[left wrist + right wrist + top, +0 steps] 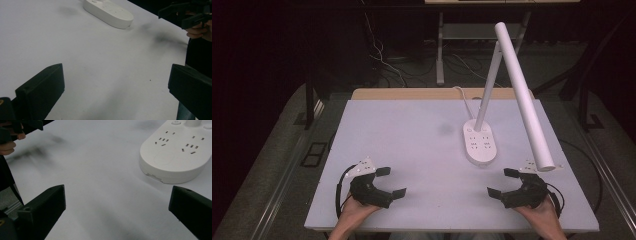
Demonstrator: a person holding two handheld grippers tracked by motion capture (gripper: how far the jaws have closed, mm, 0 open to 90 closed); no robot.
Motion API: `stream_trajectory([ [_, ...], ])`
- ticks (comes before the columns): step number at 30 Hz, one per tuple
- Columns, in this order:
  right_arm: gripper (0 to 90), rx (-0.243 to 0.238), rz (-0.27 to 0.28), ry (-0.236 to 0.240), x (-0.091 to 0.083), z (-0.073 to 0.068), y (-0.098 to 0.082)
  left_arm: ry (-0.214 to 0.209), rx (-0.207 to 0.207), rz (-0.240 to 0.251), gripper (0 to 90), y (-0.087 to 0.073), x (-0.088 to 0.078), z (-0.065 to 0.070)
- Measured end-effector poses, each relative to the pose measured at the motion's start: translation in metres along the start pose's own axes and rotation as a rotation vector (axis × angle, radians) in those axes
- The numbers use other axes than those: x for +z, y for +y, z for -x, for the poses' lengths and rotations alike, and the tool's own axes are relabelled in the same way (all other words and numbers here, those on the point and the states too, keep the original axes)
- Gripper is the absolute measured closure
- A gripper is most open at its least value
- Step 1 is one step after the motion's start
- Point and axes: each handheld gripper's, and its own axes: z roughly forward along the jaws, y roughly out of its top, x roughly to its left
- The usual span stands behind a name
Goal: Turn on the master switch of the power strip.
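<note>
The lamp [482, 142] looks hard and stiff, made of smooth white plastic. I think the flat base [175, 157] is the heavy part and keeps it from tipping. It may be slippery, so the thin upright pole [488, 87] seems the best place to pinch. The long light bar [524, 97] sticks out far and could swing or snap if grabbed at the end.

The base is an oval with little plug holes on top. The pole goes up from it, and the bar slants down toward the near right.

It stands on the white table [412, 150], right of the middle. A white cord [463, 100] runs off the far edge.

The right gripper [500, 182] is near it, jaws spread, holding nothing. The left gripper [391, 182] is well apart, at the near left, jaws spread too.
</note>
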Motion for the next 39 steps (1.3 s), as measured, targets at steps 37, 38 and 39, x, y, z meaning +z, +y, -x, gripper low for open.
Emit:
stream_trajectory([
  [37, 0.3, -0.007, -0.005, -0.003, -0.001, -0.001, -0.001, -0.022, 0.013, -0.056, 0.7, 0.053, 0.012, -0.014],
  [38, 0.3, -0.008, -0.002, -0.004, -0.001, 0.0, -0.001, -0.024, 0.013, -0.056, 0.7, 0.054, 0.013, -0.014],
  [39, 0.4, -0.008, 0.001, -0.005, -0.002, 0.0, -0.002, -0.025, 0.018, -0.059, 0.8, 0.056, 0.013, -0.014],
])
